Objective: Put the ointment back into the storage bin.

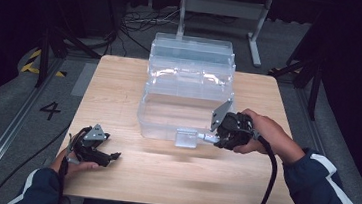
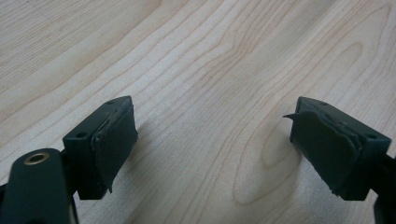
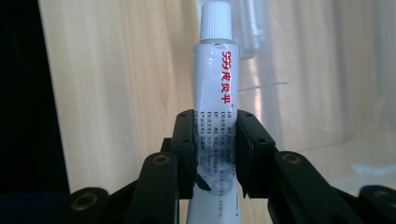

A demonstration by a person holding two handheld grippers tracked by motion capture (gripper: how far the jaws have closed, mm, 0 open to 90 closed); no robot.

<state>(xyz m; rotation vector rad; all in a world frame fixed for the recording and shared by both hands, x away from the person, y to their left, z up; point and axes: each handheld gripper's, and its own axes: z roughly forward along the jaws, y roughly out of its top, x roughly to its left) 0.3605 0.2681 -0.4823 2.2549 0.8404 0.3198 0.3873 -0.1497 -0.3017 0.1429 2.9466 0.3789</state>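
A: Start big. What fills the middle of the high view?

B: A clear plastic organiser box (image 1: 188,90) with stepped tiers, standing at twelve o'clock on the wooden table (image 1: 126,177). Its front wall is nearest the person.

A: And the work itself?

B: The right gripper (image 1: 210,137), at about three o'clock of the table's centre, is clamped on a white ointment tube (image 3: 217,93) with red lettering. The tube points toward the box's lower front, cap (image 3: 215,18) leading. The tube looks just short of the box, or touching its front wall; I can't tell which.

A: So how far along?

B: My judgement: the tube is picked up and carried to the box, but not yet stowed. Placing it in a compartment and letting go remain.

A: The other hand?

B: The left gripper (image 1: 95,150) rests at seven o'clock, jaws spread wide with nothing between them, above bare wood.

A: The room?

B: Pale wood grain, grey floor with a painted "4" (image 1: 50,110) at nine o'clock, cables (image 1: 141,22) and a metal frame (image 1: 225,8) behind, dark drapes around.
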